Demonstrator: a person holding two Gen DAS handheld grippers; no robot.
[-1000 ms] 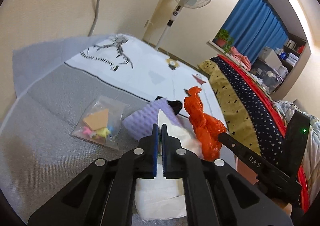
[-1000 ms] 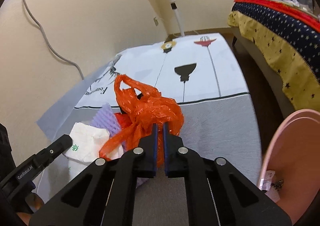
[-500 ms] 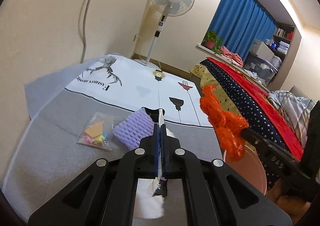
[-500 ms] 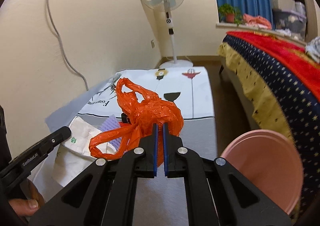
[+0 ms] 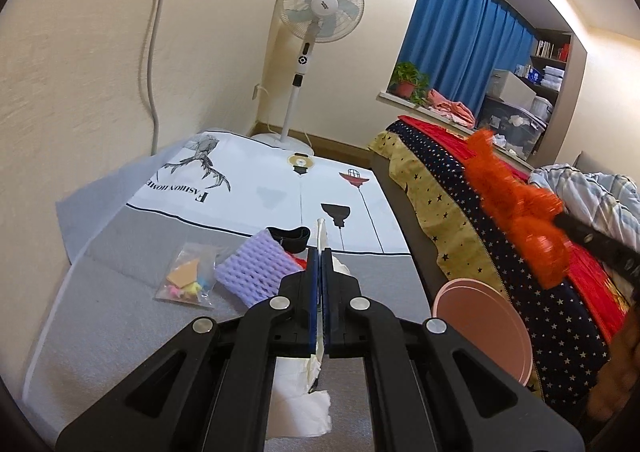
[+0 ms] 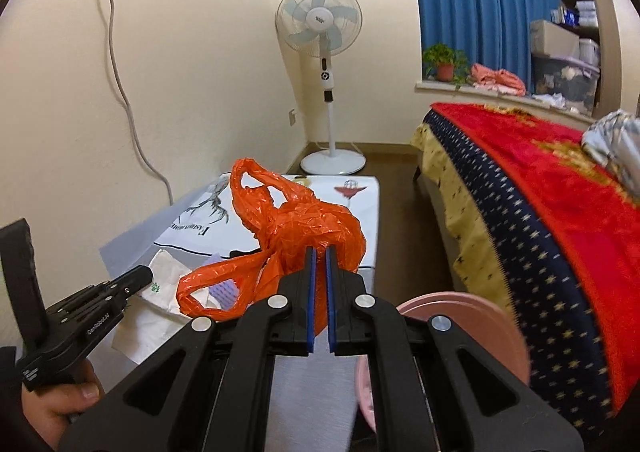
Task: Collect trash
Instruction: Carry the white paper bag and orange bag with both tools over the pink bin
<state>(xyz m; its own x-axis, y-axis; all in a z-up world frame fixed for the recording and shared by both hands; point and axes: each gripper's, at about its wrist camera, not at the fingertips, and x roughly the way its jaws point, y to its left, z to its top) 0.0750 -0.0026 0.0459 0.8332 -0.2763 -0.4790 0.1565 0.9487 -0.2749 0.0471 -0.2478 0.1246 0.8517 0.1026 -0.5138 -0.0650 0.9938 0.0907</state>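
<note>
1. Bin [image 6: 460, 304] – pink, round and rigid-looking – is sitting at lower right of the right view.
2. Orange plastic bag [image 6: 304, 228] is hanging mid-frame; right gripper [image 6: 319, 256] jaws are clamping its bunched middle – crinkly, probably light and slippery, likely best held there.
3. White paper [image 5: 308, 396] is drooping below the left gripper [image 5: 320, 256], whose jaws are pinching its edge – thin, soft, probably tearing easily.
</note>
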